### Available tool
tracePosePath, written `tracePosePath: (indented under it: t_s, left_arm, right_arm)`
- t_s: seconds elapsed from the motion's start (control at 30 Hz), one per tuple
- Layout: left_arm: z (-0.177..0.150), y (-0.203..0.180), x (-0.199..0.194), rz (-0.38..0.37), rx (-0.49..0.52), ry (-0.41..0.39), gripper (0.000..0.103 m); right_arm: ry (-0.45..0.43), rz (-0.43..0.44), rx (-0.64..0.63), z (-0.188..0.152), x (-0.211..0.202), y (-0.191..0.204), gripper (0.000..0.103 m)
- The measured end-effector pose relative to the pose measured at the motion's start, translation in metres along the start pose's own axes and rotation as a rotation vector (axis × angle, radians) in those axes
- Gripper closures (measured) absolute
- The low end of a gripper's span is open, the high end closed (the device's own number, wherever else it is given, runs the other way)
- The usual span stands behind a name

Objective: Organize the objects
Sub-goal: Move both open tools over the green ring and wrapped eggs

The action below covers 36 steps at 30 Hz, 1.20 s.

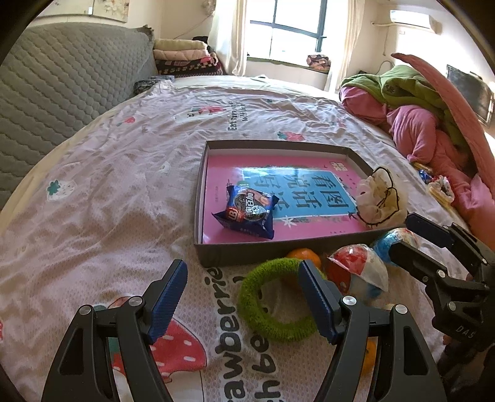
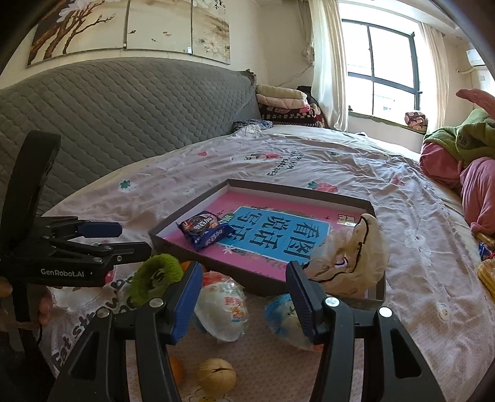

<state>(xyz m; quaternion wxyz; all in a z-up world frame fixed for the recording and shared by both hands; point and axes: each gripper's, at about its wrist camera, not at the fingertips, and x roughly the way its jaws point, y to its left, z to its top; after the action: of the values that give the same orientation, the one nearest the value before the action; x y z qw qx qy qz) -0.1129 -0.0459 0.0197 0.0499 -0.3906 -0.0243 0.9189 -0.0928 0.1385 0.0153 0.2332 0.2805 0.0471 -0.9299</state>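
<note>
Hovering with jaws spread and empty, the left gripper (image 1: 243,286) straddled the fuzzy green ring (image 1: 272,301) at six o'clock of the shallow grey box (image 1: 244,255); the right gripper (image 2: 243,293), equally wide, waited over wrapped snacks (image 2: 222,310).

A: State the room type and main furniture.

B: Bedroom. A bed (image 1: 130,173) carries a pale printed sheet (image 2: 309,160). A grey quilted headboard (image 2: 123,108) stands against a cream wall (image 2: 272,52).

A: Wall fittings?

B: A floral panel painting (image 2: 130,27) hangs above the headboard. An air conditioner (image 1: 411,18) sits high, beside the window.

A: Light source?

B: Daylight enters through a dark-framed window (image 2: 383,68) with pale curtains (image 2: 328,62). Folded blankets (image 1: 185,57) are stacked beside it.
</note>
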Motion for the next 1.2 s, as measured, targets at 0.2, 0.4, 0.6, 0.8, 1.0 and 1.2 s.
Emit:
tracePosePath:
  t_s: [0.2, 0.4, 0.6, 0.8, 1.0, 1.2]
  left_arm:
    - [-0.002, 0.003, -0.005, -0.003, -0.015, -0.007, 0.028]
    - [-0.008, 0.002, -0.009, 0.0, -0.021, -0.008, 0.028]
    - [-0.017, 0.002, -0.013, 0.008, -0.028, 0.002, 0.028]
    - [-0.023, 0.0, -0.017, 0.01, -0.021, 0.001, 0.028]
    - [-0.026, 0.001, -0.013, 0.007, -0.019, 0.015, 0.028]
    - [-0.029, 0.003, -0.008, 0.007, -0.023, 0.028, 0.028]
  right_arm:
    - [-0.006, -0.005, 0.007, -0.002, -0.003, 0.001, 0.047]
    - [-0.02, -0.001, 0.007, -0.002, -0.01, 0.003, 0.047]
    - [-0.043, 0.005, 0.004, 0.001, -0.018, 0.01, 0.047]
    - [-0.052, 0.016, -0.027, 0.0, -0.023, 0.019, 0.047]
    - [-0.031, 0.03, -0.058, -0.002, -0.019, 0.025, 0.047]
    - [0.028, 0.024, -0.061, -0.008, -0.006, 0.024, 0.047]
